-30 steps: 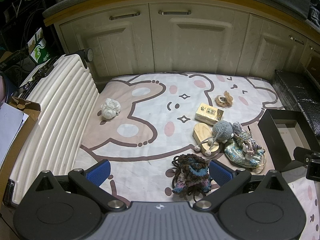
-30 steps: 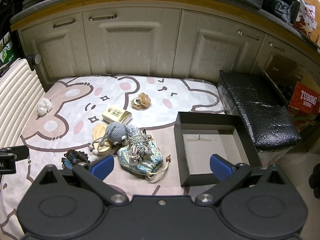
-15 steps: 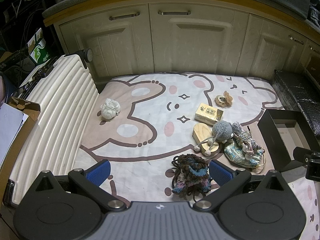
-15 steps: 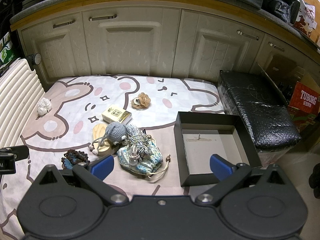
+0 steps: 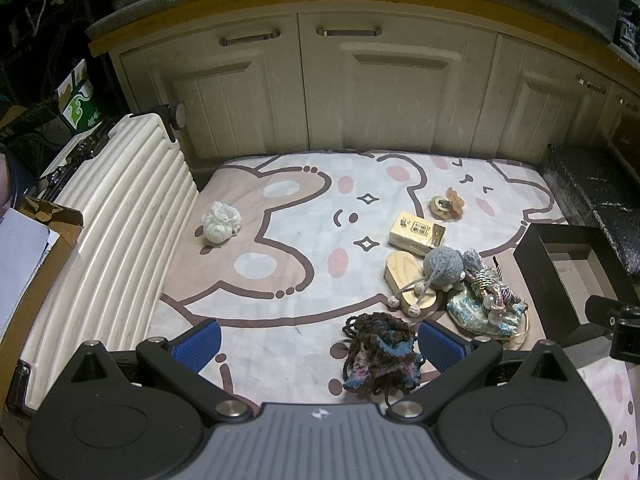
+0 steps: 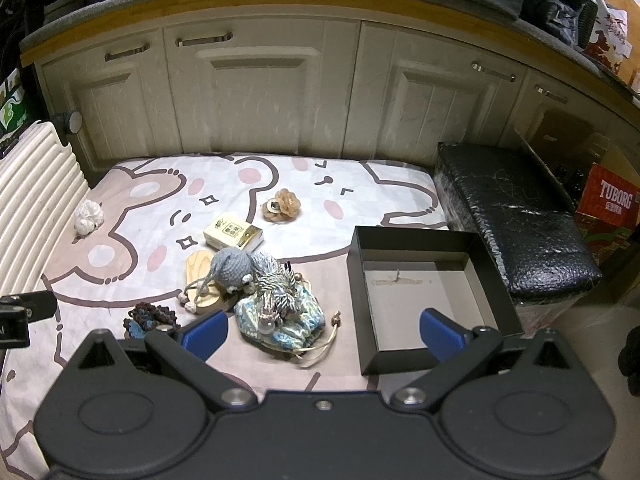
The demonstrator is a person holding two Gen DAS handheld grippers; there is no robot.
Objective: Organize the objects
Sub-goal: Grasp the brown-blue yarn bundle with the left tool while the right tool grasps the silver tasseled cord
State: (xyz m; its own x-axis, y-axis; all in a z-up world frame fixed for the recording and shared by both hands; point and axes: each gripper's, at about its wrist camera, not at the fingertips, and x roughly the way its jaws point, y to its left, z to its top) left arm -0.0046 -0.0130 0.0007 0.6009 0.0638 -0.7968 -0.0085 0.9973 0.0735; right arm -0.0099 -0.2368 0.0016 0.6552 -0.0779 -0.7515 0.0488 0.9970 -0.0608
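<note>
TUBORG lettering on red carton (image 6: 612,200)

Item count on the bear-print mat (image 6: 280,176):

- Knitted or yarn pieces: three, namely one white bundle (image 5: 221,222) (far left), one grey ball (image 6: 232,269), one dark multicoloured piece (image 5: 380,352) (near).
- Yellow boxes (image 6: 233,235): one.
- Wooden boards (image 5: 404,280): one.
- Flower-shaped ornaments (image 6: 282,205): one.
- Drawstring pouches (image 6: 280,316): one.
- Open black boxes (image 6: 420,242): one (right).
</note>
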